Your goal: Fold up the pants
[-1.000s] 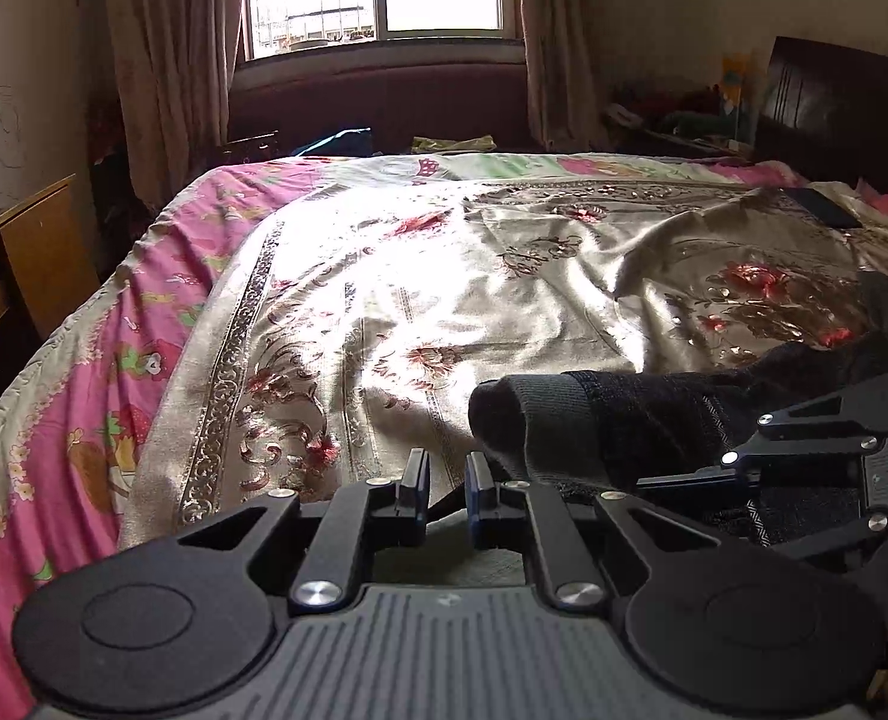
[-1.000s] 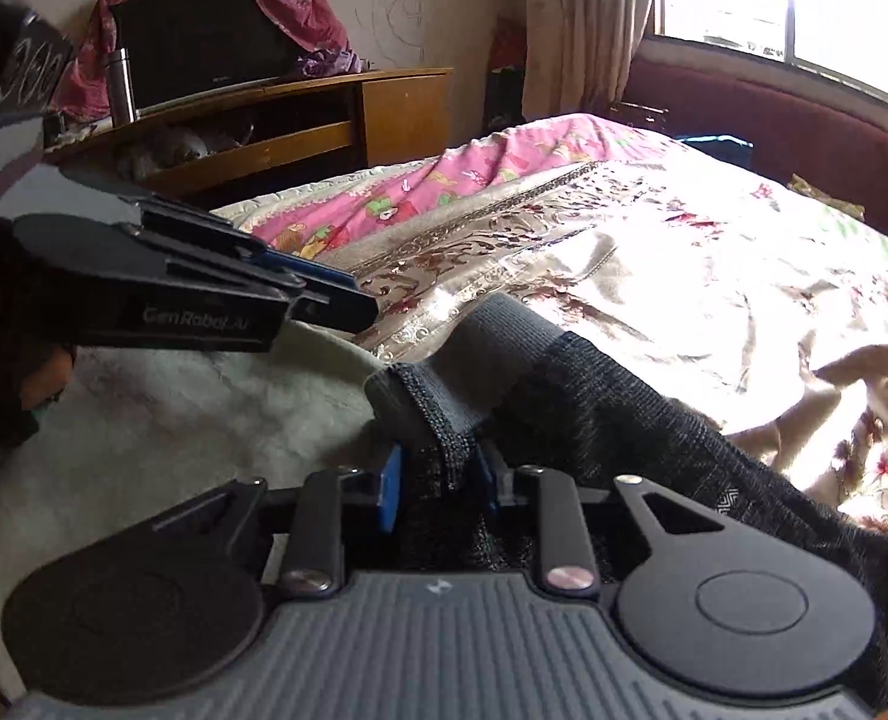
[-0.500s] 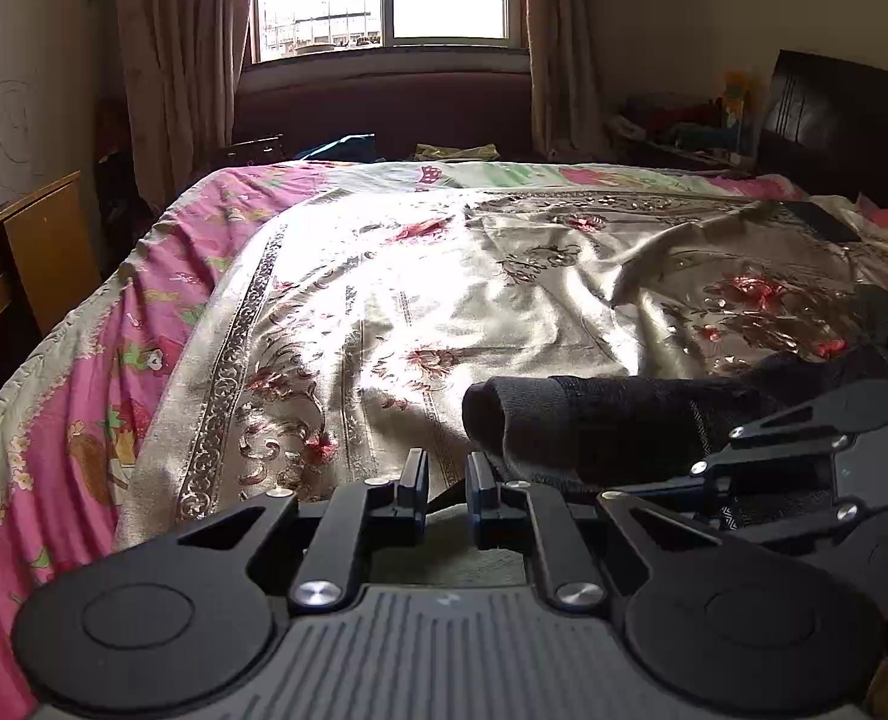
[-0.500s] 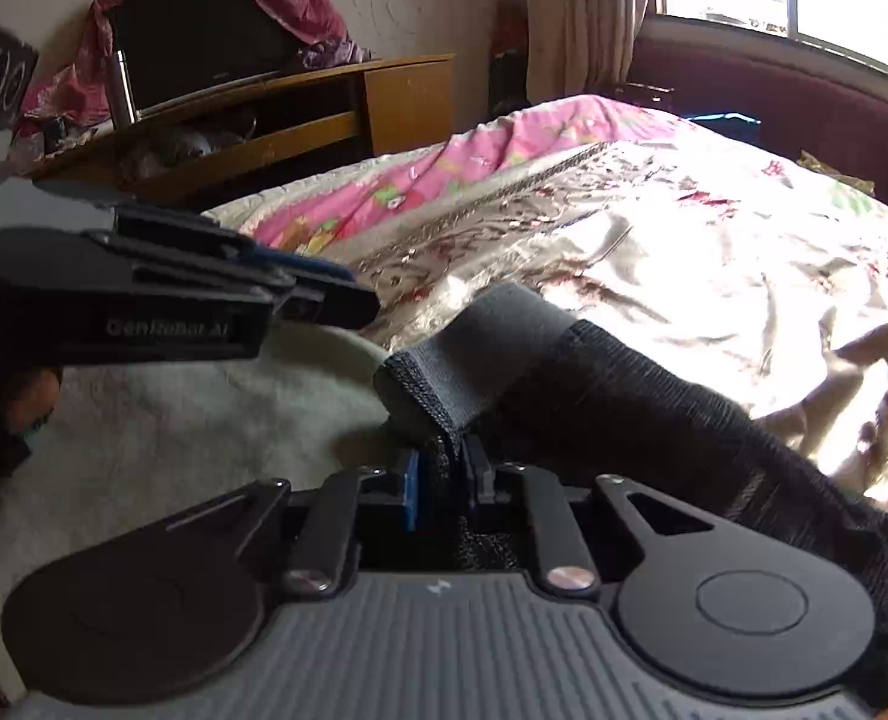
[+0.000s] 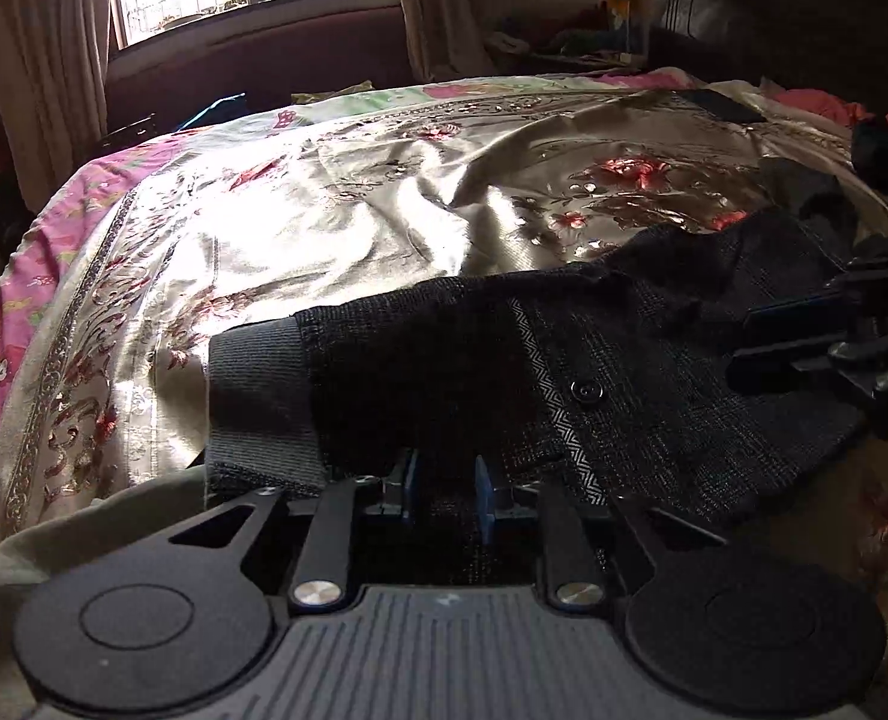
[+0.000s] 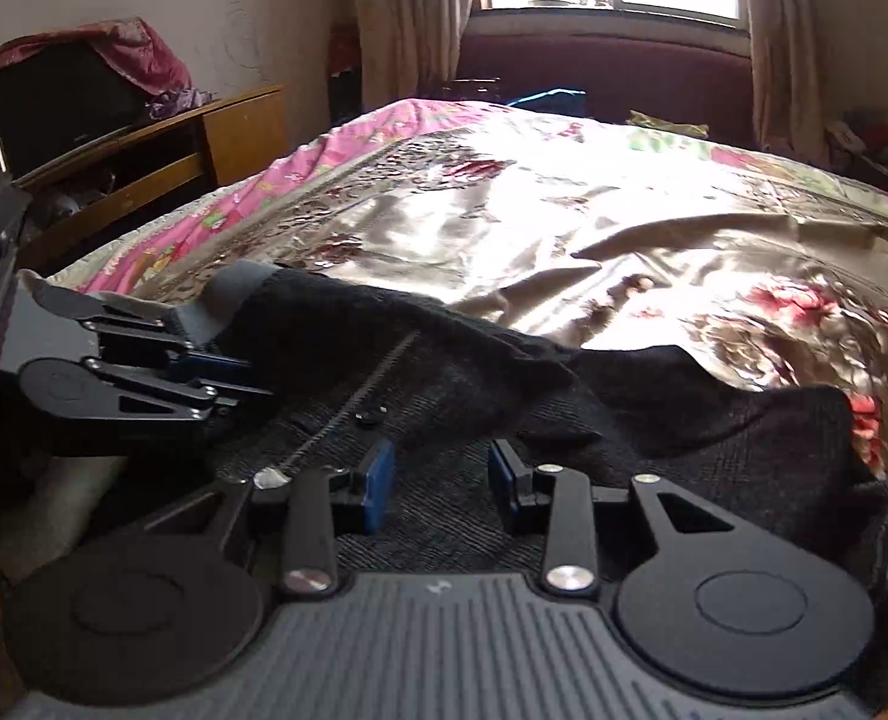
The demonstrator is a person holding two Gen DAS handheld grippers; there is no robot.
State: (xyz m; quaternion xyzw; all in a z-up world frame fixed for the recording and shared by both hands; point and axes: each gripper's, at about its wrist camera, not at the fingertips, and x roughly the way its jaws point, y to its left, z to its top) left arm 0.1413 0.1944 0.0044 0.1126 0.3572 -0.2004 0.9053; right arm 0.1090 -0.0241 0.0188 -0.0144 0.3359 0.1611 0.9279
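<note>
Left wrist view: dark pants (image 5: 594, 360) are lying folded on the bed (image 5: 324, 228), near edge, grey cuff (image 5: 258, 396) pointing left. Left gripper (image 5: 444, 489) jaws are opening, fabric w/in the gap, pads not pressing.

Right wrist view: right gripper (image 6: 441, 480) jaws are opening wide apart over the pants (image 6: 624, 420), gripping nothing.
</note>
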